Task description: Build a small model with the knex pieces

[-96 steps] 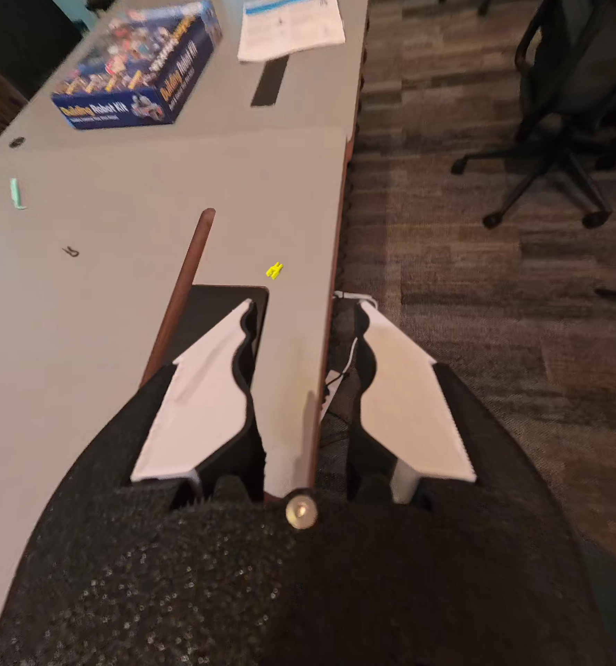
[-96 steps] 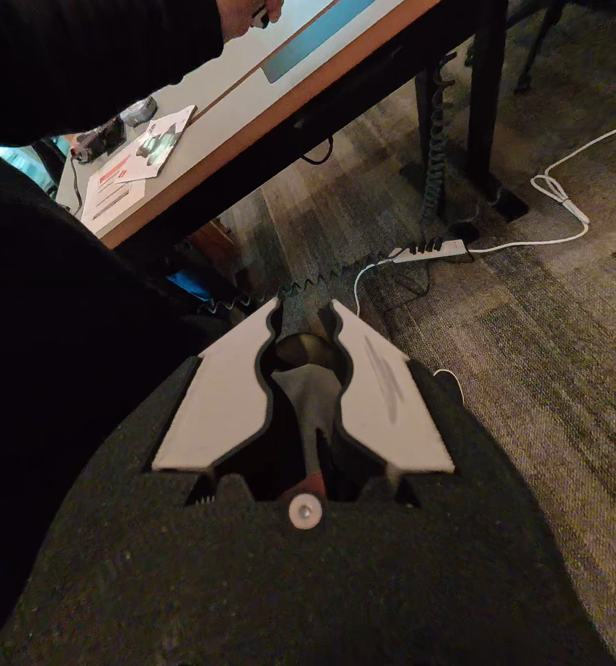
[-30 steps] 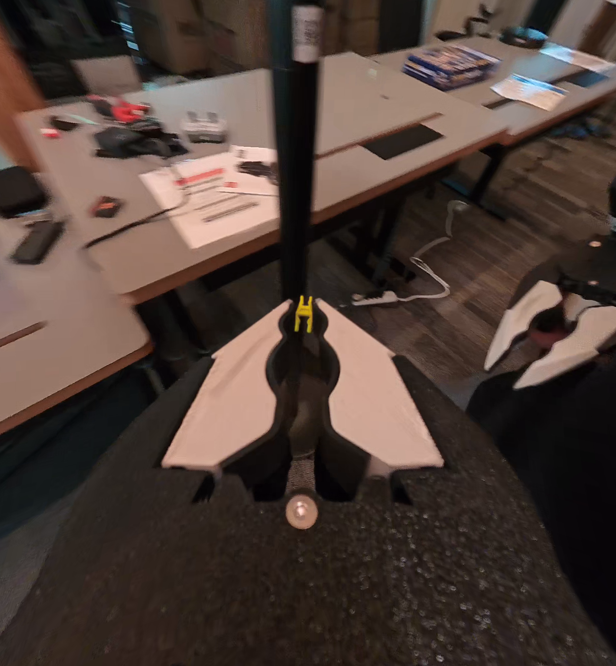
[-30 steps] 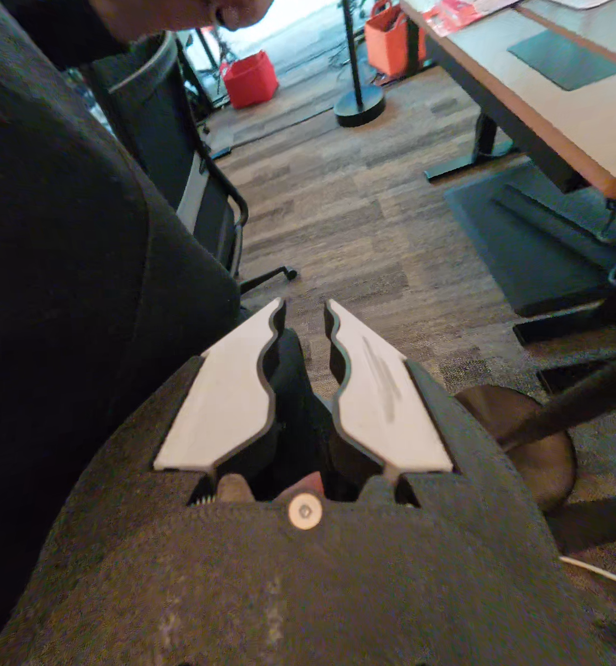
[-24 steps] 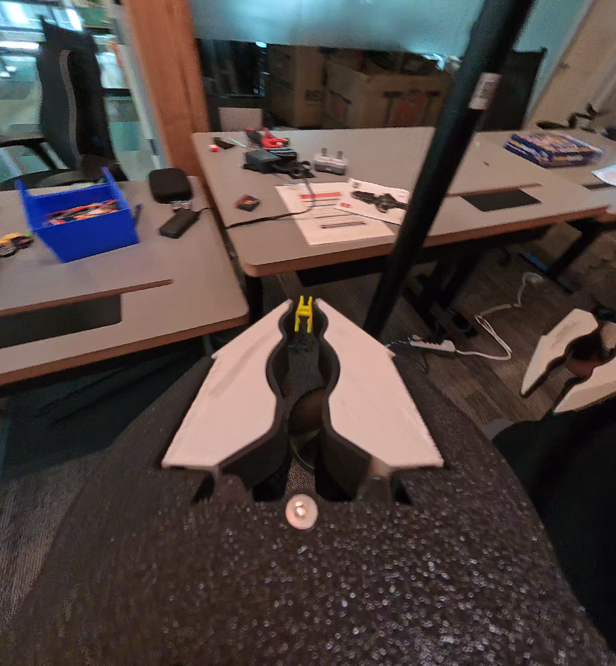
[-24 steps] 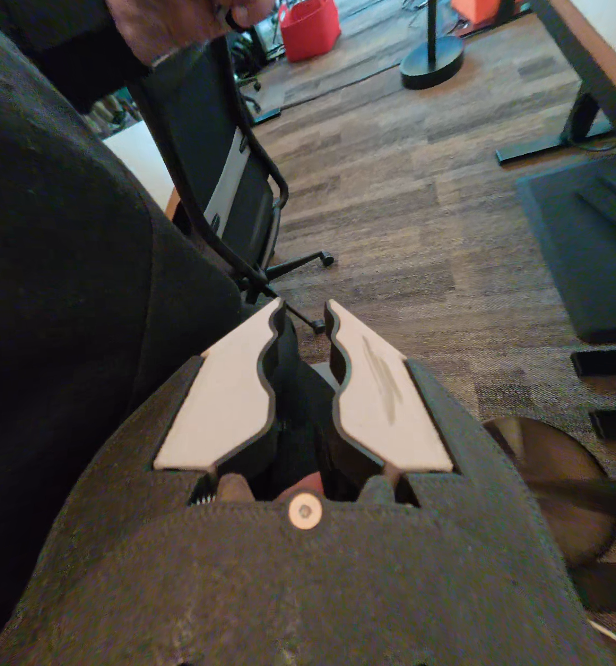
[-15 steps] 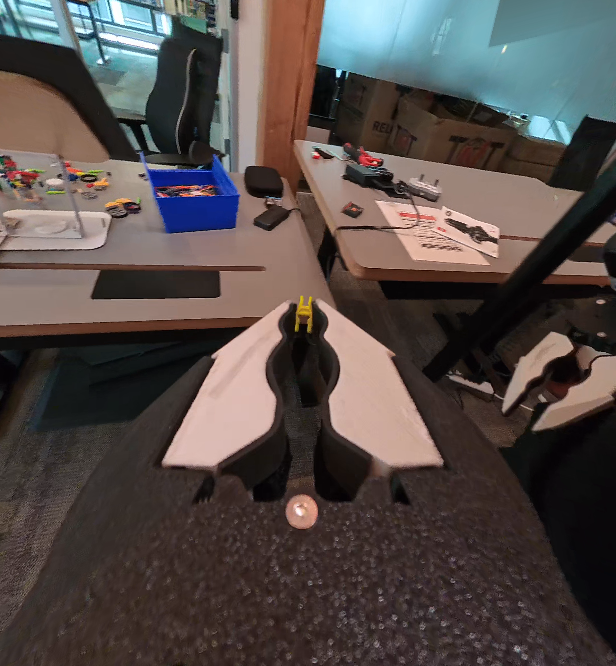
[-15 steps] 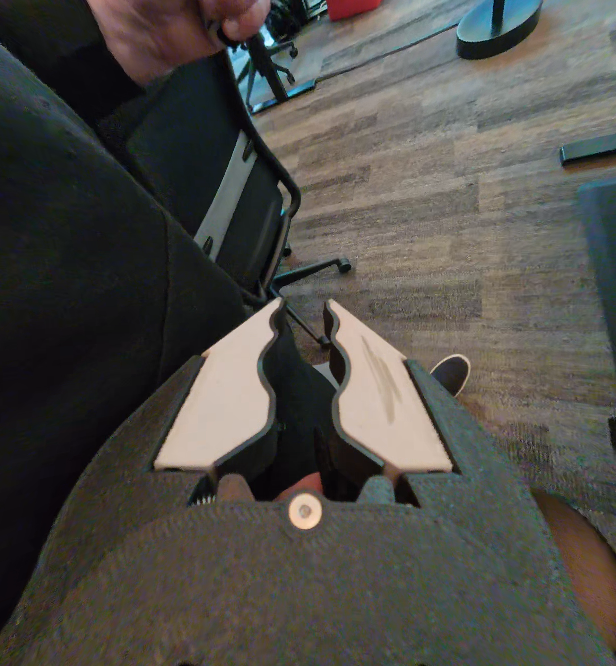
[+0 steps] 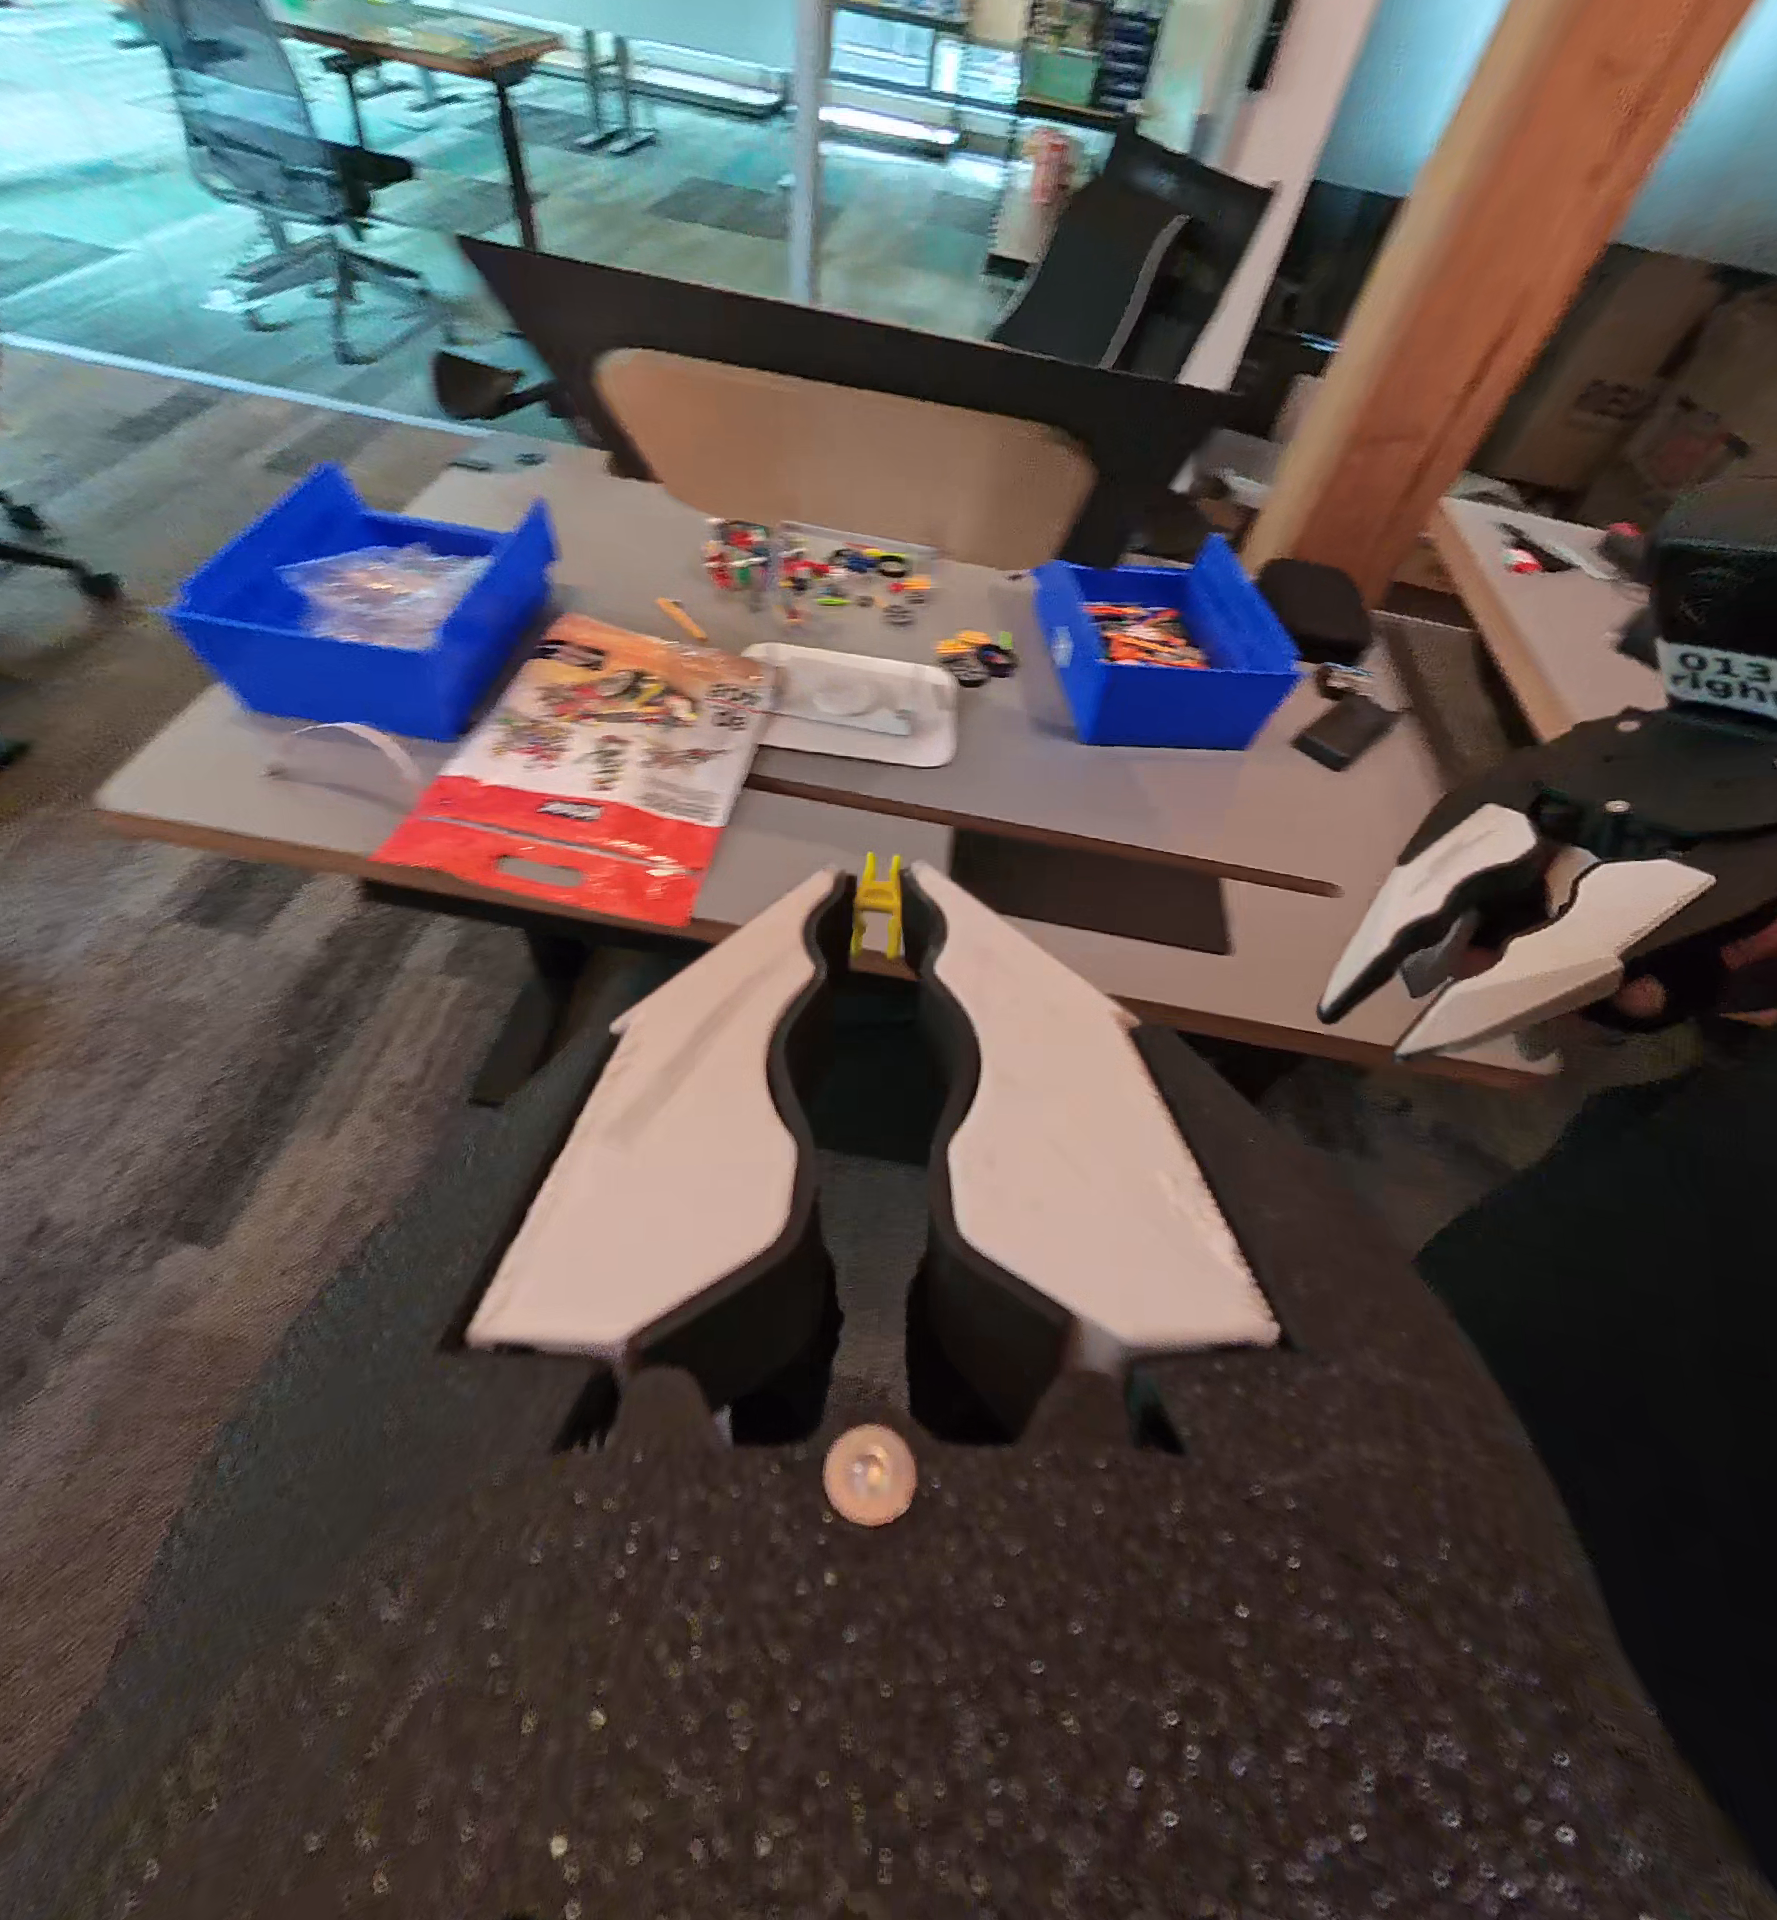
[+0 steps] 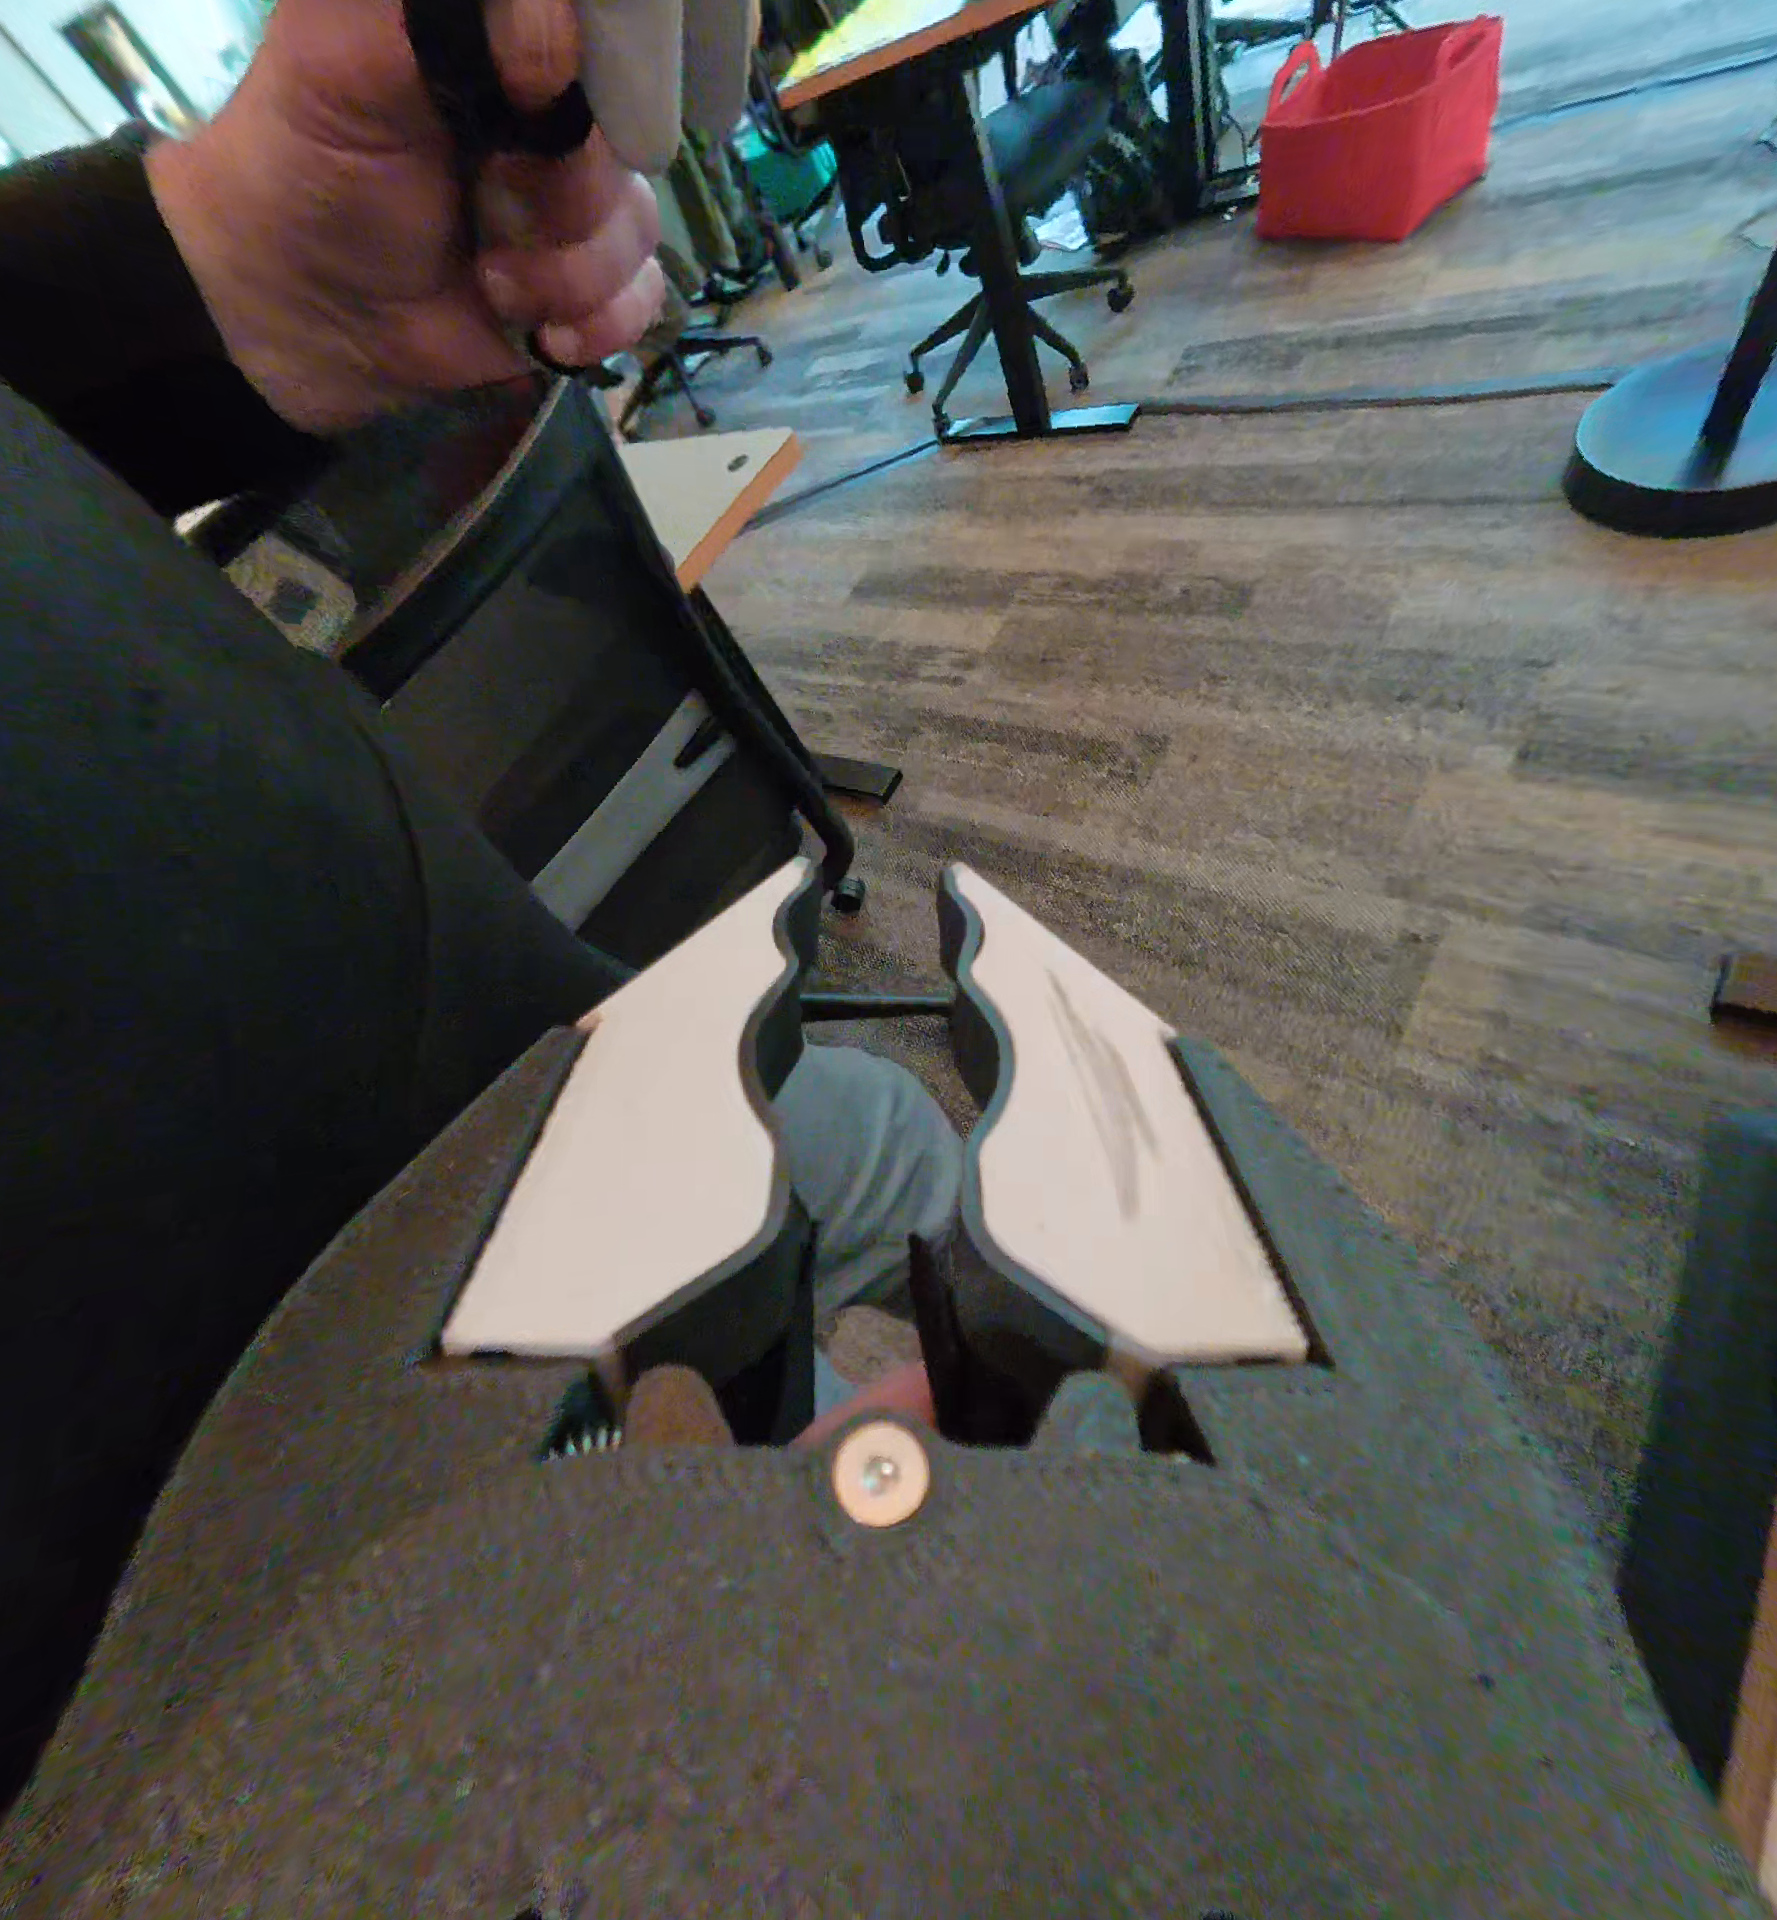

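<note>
A small yellow plastic clip (image 9: pixel 877 902) is pinched at the tips of the left gripper (image 9: pixel 879 914), centre frame, before the grey table (image 9: pixel 1071 769). The pinch should be kept steady. The right gripper (image 10: pixel 879 904) is spread, empty, over carpet (image 10: pixel 1279 727).

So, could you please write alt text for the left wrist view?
The left gripper pinches a small yellow piece at its tips, in the air short of a grey table with two blue bins and a red bag. The right gripper hangs at right, empty.
</note>
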